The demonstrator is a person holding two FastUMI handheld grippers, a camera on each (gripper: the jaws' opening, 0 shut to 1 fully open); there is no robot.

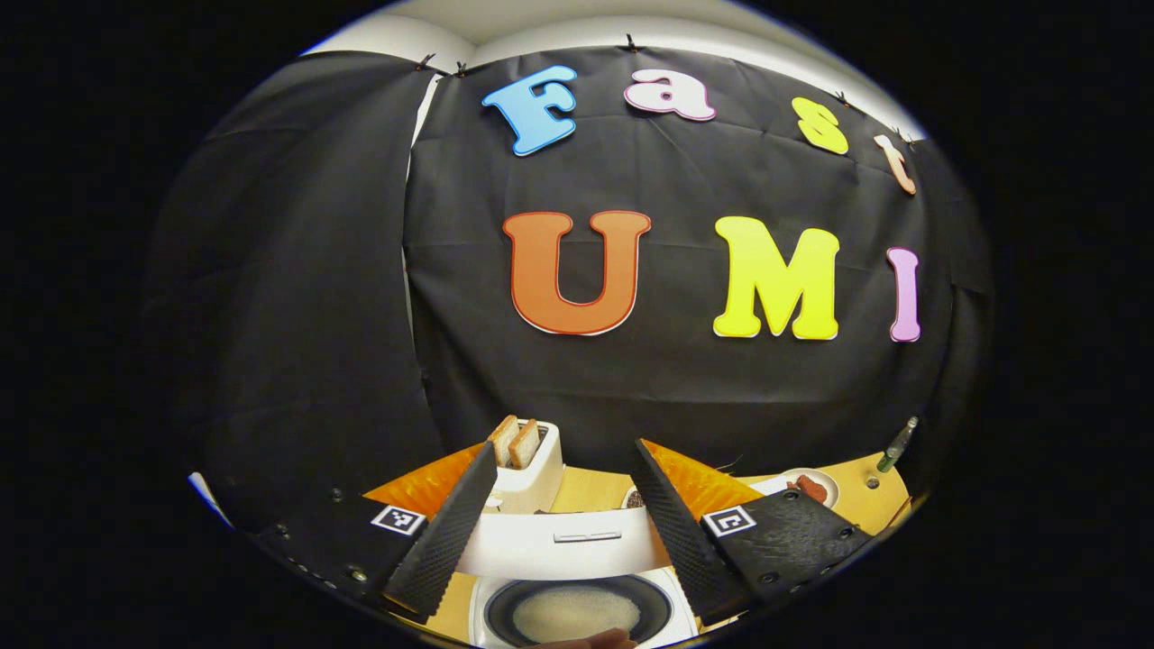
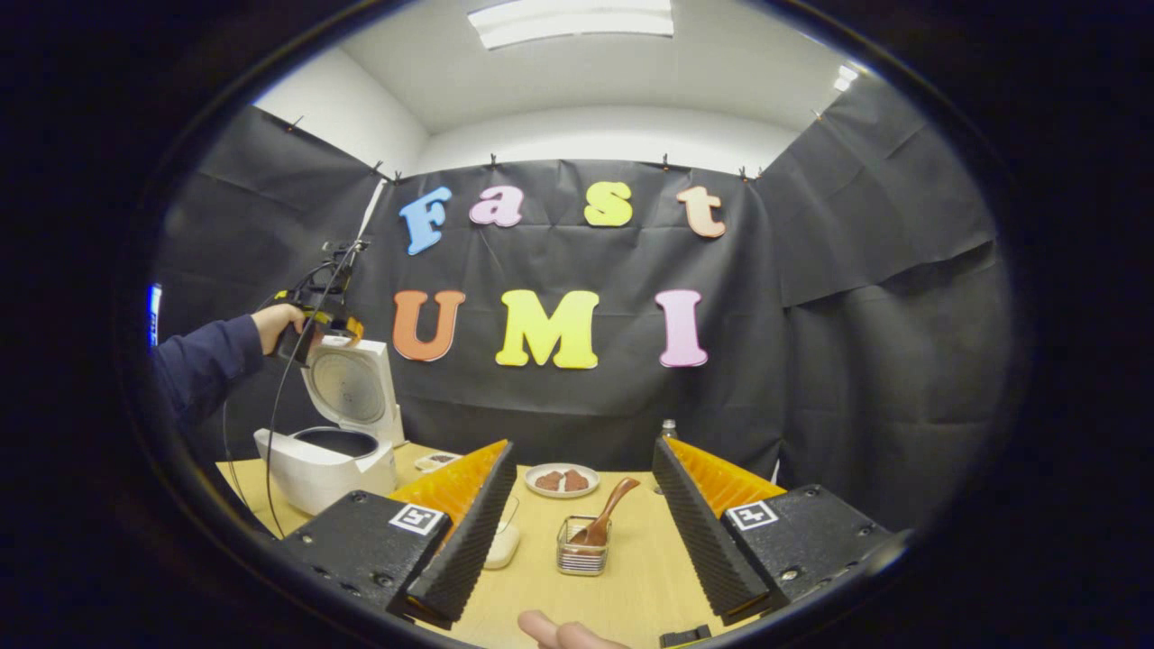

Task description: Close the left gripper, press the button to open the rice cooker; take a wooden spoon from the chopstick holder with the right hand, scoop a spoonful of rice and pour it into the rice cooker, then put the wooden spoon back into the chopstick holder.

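Partly, the left claw (image 2: 338,335) hides behind the rice cooker (image 2: 335,451) lid.

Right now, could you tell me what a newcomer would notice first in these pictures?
The white rice cooker stands open at the table's left, lid upright, with the left gripper held above it. The wooden spoon leans in the chopstick holder mid-table, between the right gripper and its open fingers.

We see even light from a ceiling panel (image 2: 571,22) at upper centre, sharp focus mid-frame, and strong fisheye bending toward the edges.
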